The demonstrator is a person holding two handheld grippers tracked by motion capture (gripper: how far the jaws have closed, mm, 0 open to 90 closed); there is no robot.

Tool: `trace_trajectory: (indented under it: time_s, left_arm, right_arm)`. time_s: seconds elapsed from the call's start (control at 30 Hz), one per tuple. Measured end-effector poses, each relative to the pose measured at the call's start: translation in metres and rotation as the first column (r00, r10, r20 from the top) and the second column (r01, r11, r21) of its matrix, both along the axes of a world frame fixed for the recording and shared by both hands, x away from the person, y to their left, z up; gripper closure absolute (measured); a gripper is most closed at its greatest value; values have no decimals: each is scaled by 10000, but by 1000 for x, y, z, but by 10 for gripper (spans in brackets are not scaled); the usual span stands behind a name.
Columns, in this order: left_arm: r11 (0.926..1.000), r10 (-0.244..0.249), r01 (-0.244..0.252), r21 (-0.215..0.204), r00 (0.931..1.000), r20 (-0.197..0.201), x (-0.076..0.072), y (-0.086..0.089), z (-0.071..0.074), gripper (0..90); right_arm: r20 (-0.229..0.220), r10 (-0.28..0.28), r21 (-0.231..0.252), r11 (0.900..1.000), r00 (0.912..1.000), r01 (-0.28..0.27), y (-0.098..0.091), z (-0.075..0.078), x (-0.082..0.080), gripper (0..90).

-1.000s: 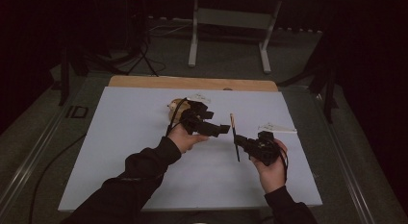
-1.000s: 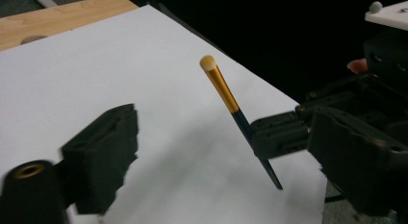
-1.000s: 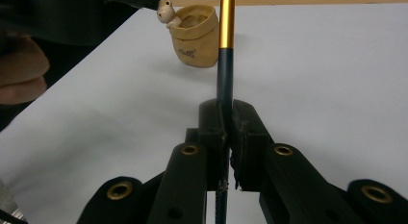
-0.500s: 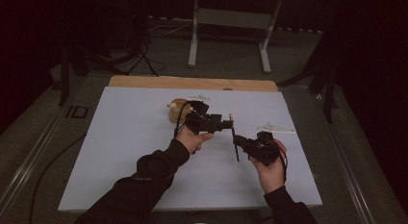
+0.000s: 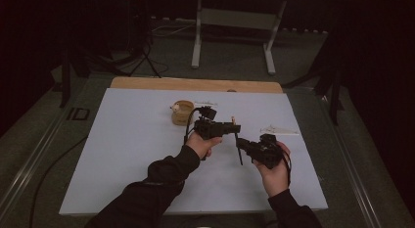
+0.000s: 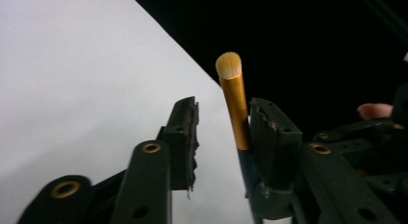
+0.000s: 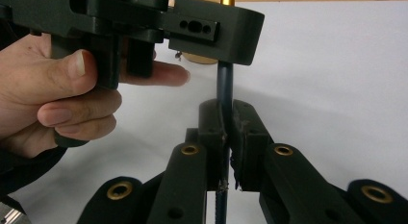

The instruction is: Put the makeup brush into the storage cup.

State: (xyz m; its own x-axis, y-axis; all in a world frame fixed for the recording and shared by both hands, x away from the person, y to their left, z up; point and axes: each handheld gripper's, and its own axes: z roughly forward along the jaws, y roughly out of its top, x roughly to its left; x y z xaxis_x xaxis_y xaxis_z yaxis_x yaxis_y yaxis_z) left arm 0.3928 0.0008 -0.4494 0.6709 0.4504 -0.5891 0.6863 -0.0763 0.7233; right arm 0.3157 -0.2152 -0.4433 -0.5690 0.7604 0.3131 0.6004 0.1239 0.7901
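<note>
Looks like a handoff: the right gripper (image 7: pixel 226 137) is clamping the dark handle of a slim gold-ferruled makeup brush (image 6: pixel 235 106), holding it upright at about 5 o'clock of the round tan wooden holder (image 5: pixel 181 112). The left gripper (image 6: pixel 222 137) is closing around the ferrule, one pad beside it, the other still clear, so next it's probably needing to finish squeezing before the right lets go.

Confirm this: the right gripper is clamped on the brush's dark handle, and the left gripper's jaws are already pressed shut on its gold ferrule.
Not quite. The right gripper does clamp the brush by its dark handle, but the left gripper has not shut on it: the left gripper view shows one jaw beside the ferrule and the other apart; the jaws have just been closing.
</note>
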Motion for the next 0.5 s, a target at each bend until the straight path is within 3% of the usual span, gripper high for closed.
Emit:
trace_trajectory:
  time_s: [0.23, 0.37, 0.5]
  left_arm:
    - [9983, -120, 108, -576, 9997, -218, -1, -2, -1, 722]
    - [9980, -11, 9, -626, 10000, -43, -3, -1, -1, 799]
    - [9967, -201, 214, -786, 9996, 173, -5, -4, 0, 833]
  right_arm:
    - [-24, 0, -36, 10000, 10000, 0, 1, -1, 0, 840]
    - [-5, -11, -15, 10000, 10000, 11, 0, 0, 0, 840]
    - [0, 18, -65, 10000, 10000, -18, 1, -1, 0, 840]
